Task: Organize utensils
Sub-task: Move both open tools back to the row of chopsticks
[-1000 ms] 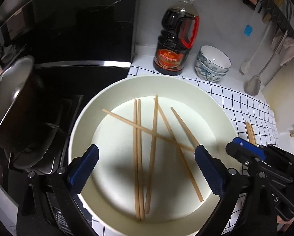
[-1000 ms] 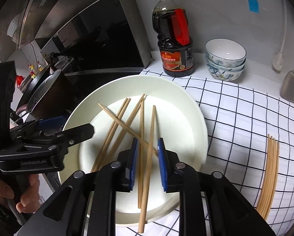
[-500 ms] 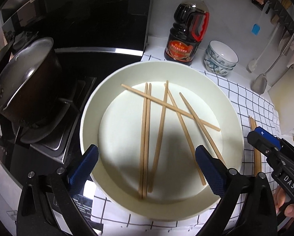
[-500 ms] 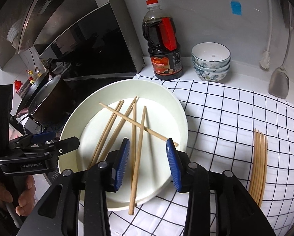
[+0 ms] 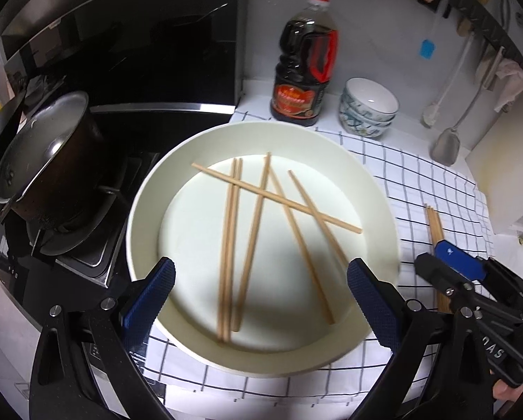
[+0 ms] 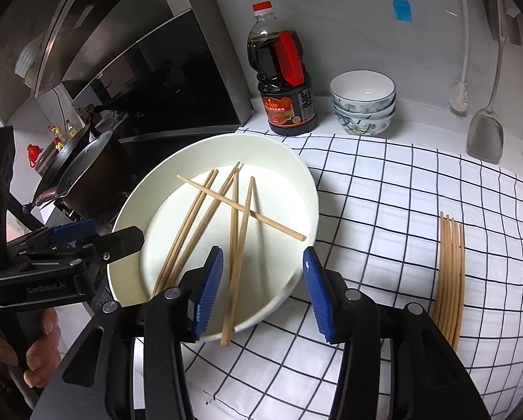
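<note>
Several wooden chopsticks (image 5: 261, 203) (image 6: 233, 210) lie crossed in a wide white plate (image 5: 139, 217) (image 6: 307, 182) on a checked cloth. My left gripper (image 5: 261, 301) hangs open and wide over the plate's near rim, with nothing between its fingers; it also shows in the right wrist view (image 6: 86, 238). My right gripper (image 6: 263, 294) is opening; two chopsticks run through the gap, but the pads do not press on them. One of these sticks out over the rim. A neat bundle of chopsticks (image 6: 450, 266) (image 5: 434, 224) lies on the cloth right of the plate.
A soy sauce bottle (image 6: 284, 80) and stacked bowls (image 6: 363, 101) stand by the back wall. A metal spatula (image 6: 485, 133) hangs at the right. A dark pot (image 5: 44, 161) sits on the stove left of the plate. A person's hand (image 6: 34, 332) holds the left gripper.
The right gripper's jaws have spread away from the two chopsticks they were nearly shut on, which now rest on the plate. Both grippers have drawn back from the plate.
</note>
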`<action>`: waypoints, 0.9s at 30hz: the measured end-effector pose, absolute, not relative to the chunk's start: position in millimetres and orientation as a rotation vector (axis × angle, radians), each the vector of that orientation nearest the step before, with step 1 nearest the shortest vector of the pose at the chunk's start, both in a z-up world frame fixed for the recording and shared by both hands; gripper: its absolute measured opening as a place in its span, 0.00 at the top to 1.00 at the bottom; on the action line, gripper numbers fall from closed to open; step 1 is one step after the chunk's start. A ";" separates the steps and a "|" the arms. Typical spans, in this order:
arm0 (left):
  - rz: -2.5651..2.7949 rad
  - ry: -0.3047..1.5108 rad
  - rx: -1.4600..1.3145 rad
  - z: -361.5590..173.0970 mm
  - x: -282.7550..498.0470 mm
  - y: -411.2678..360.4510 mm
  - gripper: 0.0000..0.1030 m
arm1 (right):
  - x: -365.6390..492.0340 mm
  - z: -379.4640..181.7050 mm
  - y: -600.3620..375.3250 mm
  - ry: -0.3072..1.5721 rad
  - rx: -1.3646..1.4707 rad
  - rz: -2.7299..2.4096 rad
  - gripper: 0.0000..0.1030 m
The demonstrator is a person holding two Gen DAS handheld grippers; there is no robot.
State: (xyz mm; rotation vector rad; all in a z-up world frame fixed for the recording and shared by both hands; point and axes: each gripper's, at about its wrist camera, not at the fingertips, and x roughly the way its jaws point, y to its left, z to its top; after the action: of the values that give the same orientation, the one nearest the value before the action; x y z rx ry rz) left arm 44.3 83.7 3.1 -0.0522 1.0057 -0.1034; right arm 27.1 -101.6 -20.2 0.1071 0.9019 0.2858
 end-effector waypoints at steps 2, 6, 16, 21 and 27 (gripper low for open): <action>-0.113 0.999 -0.043 6.1 42.0 76.2 0.06 | 23.2 -19.5 -105.8 0.899 0.110 0.279 0.55; -0.135 0.995 -0.025 9.2 38.9 61.7 0.06 | 15.2 -16.9 -119.0 0.893 0.119 0.257 0.54; -0.211 0.978 0.019 13.3 31.6 17.4 0.06 | -7.7 -12.4 -163.2 0.870 0.150 0.173 0.50; -0.245 0.993 0.034 10.4 26.9 -12.1 0.06 | -24.3 -15.6 -197.0 0.862 0.176 0.103 0.49; -0.338 1.001 0.061 5.8 21.5 -53.1 0.06 | -42.8 -26.4 -236.7 0.873 0.220 0.008 0.48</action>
State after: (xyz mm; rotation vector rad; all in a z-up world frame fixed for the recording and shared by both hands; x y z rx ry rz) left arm 21.5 -53.1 5.8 0.0610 1.0012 -0.3384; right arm -42.8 -236.7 -26.4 0.2202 0.8728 0.0077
